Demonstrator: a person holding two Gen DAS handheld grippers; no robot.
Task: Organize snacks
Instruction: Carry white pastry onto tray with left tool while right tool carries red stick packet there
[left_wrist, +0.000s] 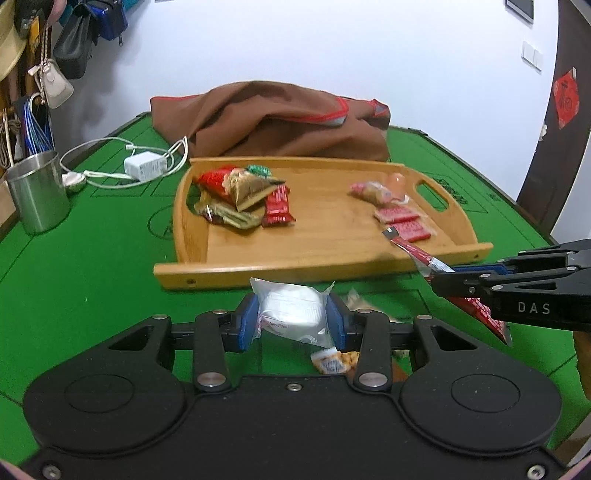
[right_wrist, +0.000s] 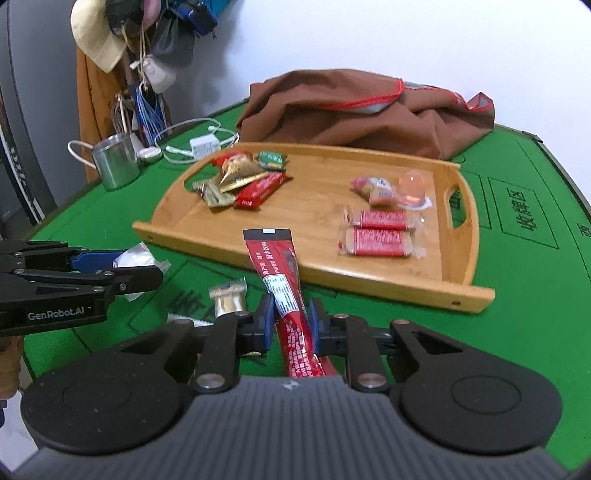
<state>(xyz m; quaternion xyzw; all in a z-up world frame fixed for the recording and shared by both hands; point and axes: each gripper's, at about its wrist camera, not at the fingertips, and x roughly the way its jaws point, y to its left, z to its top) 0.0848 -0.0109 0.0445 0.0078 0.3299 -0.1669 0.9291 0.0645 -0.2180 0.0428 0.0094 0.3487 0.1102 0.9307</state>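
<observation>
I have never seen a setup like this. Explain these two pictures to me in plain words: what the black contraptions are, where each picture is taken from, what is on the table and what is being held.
There is no robot here: a person holds a two-finger clamp tool in each hand, and each tool carries a wide-angle camera looking along its fingers. One picture comes from the left tool, the other from the right.

The left gripper is shut on a white wrapped snack. The right gripper is shut on a long red stick packet. Each tool also shows at the edge of the other's picture.

On the green table lies a wooden tray with two groups of snacks: a mixed pile at its left end, and two red wrapped bars with a jelly cup at its right. A few small snacks lie in front of the tray. Behind it are a brown bag, a white charger and a steel cup.
</observation>
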